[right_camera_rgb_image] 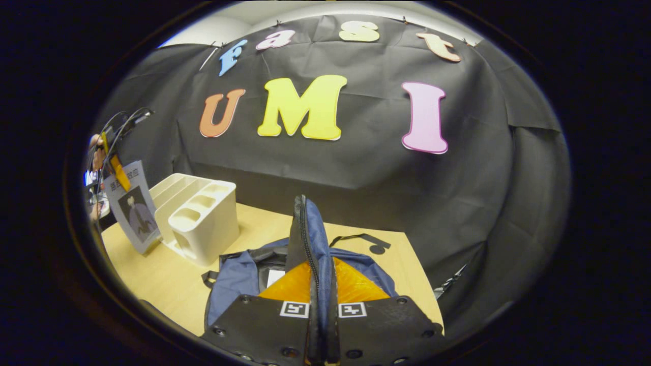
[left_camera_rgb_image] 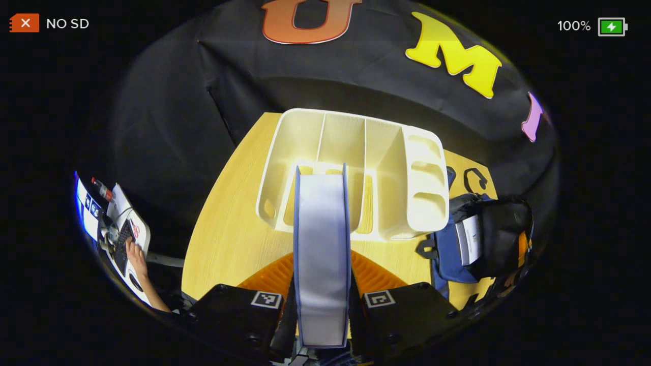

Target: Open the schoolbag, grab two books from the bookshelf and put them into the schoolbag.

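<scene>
Clearly, the left tongs (left_camera_rgb_image: 322, 284) pinch one book (left_camera_rgb_image: 322, 249) edge-on above the wooden surface (left_camera_rgb_image: 229, 239), before the white bookshelf (left_camera_rgb_image: 356, 173), while a second book (left_camera_rgb_image: 469, 239) sits inside the open schoolbag (left_camera_rgb_image: 483, 234) to its right. Seen from the right gripper view, the right tongs (right_camera_rgb_image: 321, 310) are pressed on the bag's zippered flap (right_camera_rgb_image: 310, 239), holding it up.

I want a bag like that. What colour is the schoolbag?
The schoolbag is dark blue with black parts, best seen in the right gripper view.
</scene>
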The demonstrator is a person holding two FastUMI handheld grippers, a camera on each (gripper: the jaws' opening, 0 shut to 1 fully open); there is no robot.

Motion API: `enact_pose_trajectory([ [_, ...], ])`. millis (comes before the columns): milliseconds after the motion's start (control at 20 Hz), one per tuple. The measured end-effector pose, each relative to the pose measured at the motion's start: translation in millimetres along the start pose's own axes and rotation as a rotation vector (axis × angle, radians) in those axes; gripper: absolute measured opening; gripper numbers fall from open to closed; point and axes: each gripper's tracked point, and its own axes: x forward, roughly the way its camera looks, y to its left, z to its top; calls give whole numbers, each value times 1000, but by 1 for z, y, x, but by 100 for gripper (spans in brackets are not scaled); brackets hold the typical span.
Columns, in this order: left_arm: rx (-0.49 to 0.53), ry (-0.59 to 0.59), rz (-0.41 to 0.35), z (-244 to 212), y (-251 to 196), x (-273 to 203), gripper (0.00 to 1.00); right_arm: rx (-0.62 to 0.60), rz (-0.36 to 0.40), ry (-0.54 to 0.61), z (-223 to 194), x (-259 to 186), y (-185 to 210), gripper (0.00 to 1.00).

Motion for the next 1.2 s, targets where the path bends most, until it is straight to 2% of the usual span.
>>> enact_pose_trajectory([
  [50, -17, 0, -22, -13, -1, -5, 45, 7, 0, 3, -1, 1, -1, 6],
  [100, -37, -3, -48, -24, -2, -8, 49, 11, 2, 2, -1, 2, 0, 6],
  [200, -85, -13, -100, -40, -6, -15, 48, 20, 5, 2, -3, 2, 0, 6],
  [250, -102, -22, -119, -46, -8, -19, 45, 22, 6, 2, -4, 2, 0, 6],
  [300, -122, -25, -135, -51, -9, -22, 48, 21, 6, 5, -4, 3, 1, 6],
  [400, -138, -32, -160, -58, -16, -27, 49, 7, 3, 9, -4, 3, 3, 6],
  [450, -146, -34, -166, -62, -20, -28, 48, -2, 0, 12, -5, 3, 2, 2],
  [550, -145, -32, -196, -66, -35, -29, 45, -14, -5, 19, -4, 3, 2, 6],
  [600, -141, -32, -225, -68, -46, -28, 49, -15, -5, 20, -2, 3, 2, 6],
  [650, -132, -32, -267, -69, -60, -30, 45, -17, -5, 22, -2, 3, 3, 6],
  [700, -128, -34, -320, -69, -75, -31, 45, -18, -7, 24, -1, 3, 3, 6],
  [750, -126, -30, -369, -70, -92, -33, 48, -22, -8, 29, -1, 4, 2, 6],
  [800, -127, -23, -408, -70, -104, -33, 45, -28, -10, 30, 1, 4, 1, 6],
  [900, -129, -26, -479, -67, -129, -29, 45, -35, -20, 34, 2, 5, -2, 6],
  [950, -137, -26, -518, -64, -142, -27, 49, -34, -20, 35, 1, 4, -3, 6],
  [1000, -145, -22, -554, -63, -156, -22, 45, -33, -22, 35, 2, 4, -4, 6],
  [1200, -211, 14, -722, -54, -212, -11, 45, -58, -62, 44, 2, 4, -13, 6],
])
